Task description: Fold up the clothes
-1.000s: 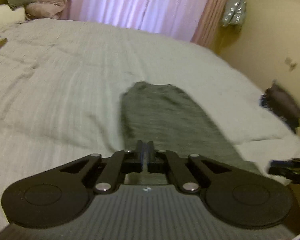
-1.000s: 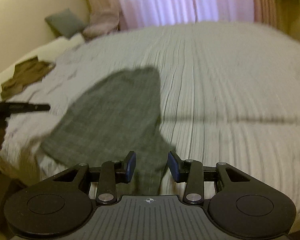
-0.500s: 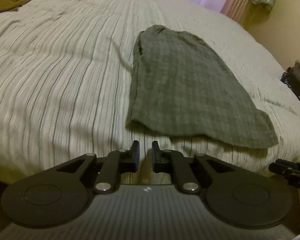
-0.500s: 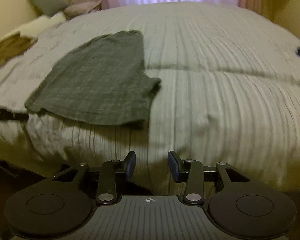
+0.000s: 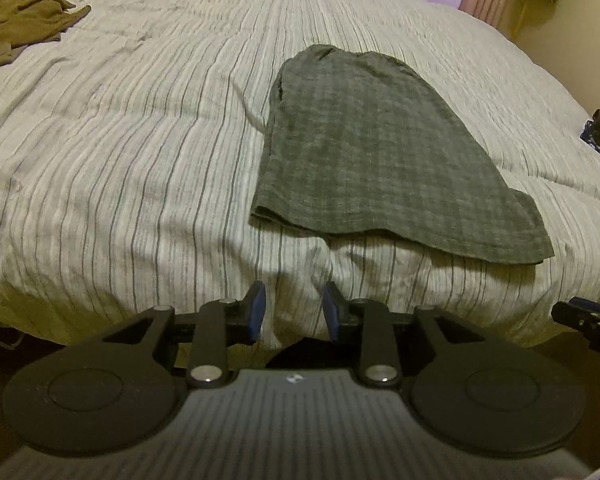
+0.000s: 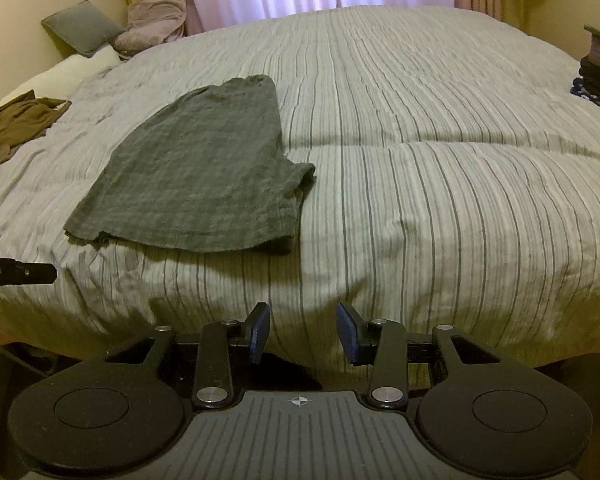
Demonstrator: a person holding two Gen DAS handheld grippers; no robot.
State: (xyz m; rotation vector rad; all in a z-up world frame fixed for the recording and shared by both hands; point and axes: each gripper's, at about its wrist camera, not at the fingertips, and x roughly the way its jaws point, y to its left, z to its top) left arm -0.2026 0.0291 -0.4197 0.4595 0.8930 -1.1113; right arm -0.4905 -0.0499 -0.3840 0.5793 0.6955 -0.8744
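Your grey checked garment (image 5: 364, 152) lies flat on the striped duvet of the bed (image 5: 120, 152), near the front edge, already doubled lengthwise by the look of the layered hem, with a short sleeve or flap poking out on its right side in the right wrist view. Both tools sit back off the bed's edge and hold nothing: the left gripper (image 5: 294, 311) has its fingers spread with a clear gap between the blue pads, and the right gripper (image 6: 303, 334) is spread a little wider. The cloth looks thin, soft and light (a woven or slub knit, hard to tell which), so expect it to drape and sag between two grip points instead of holding a line, and expect the layers to slide on each other if you catch only the top one. Take hold at the two near hem corners, the left one by the curled edge and the right one under the flap, and pinch through every layer. The duvet is puffy and wrinkled just beneath the hem, so keep the fingers shallow or you will likely grab bedding with the cloth. An olive-brown garment (image 5: 18, 26) lies crumpled far off to the left, well apart.
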